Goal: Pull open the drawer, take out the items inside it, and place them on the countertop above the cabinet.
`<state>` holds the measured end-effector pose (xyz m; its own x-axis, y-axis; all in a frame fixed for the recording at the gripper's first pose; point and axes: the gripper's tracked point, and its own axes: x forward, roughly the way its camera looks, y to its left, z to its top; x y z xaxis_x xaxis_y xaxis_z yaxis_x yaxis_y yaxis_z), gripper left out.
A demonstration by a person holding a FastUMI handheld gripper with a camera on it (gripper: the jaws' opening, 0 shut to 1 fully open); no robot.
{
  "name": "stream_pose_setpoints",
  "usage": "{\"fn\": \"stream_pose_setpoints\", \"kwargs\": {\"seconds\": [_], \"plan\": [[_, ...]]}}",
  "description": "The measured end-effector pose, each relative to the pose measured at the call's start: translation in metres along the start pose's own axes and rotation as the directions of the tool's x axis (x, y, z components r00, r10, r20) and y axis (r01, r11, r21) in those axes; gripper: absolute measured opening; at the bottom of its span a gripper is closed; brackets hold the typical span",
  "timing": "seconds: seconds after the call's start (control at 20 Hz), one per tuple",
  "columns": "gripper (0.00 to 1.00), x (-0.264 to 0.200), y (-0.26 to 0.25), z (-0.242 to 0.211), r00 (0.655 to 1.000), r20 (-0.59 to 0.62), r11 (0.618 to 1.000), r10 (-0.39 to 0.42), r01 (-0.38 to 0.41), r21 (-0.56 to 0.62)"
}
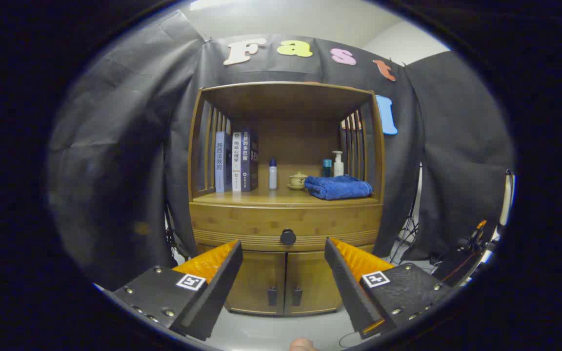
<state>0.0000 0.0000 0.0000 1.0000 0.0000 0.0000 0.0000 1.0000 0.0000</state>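
I am holding the tongs [283, 273] spread wide with nothing between the two fingers, and they are pointing straight at a wooden bamboo-coloured cabinet [285, 229] standing against the black cloth wall. The wide wooden drawer [242, 225] is sitting fully closed in the cabinet front, and its round black knob [288, 237] is showing just beyond the fingertips, centred in the gap between them and not touching either finger. Below the drawer, two wooden cupboard doors [283, 285] with small dark handles are showing between the fingers, both shut. Above the drawer, the wooden desk [281, 197] under the open slatted shelf frame is carrying several things: three upright books [236, 161] standing together at the left, a small white bottle with a dark cap [272, 174] near them, a little tan lidded pot [298, 180] in the middle, and a folded blue towel [338, 187] at the right. Behind the towel, a teal bottle [327, 167] and a white pump bottle [338, 163] are standing side by side. I cannot tell what is lying inside the drawer.
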Motion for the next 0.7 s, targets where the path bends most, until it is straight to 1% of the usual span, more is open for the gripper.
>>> {"fn": "stream_pose_setpoints", "kwargs": {"seconds": [0.3,0.45,0.6,0.7], "plan": [[1.0,0.002,-0.018,-0.004,0.999,-0.035,0.998,-0.034,0.036,0.058],[1.0,0.0,-0.017,0.002,0.999,-0.036,0.996,0.016,-0.013,0.087],[1.0,0.003,-0.029,0.004,1.0,-0.027,0.998,0.002,0.0,0.06],[1.0,0.004,-0.032,0.006,1.0,-0.024,0.999,0.006,-0.005,0.036]]}}
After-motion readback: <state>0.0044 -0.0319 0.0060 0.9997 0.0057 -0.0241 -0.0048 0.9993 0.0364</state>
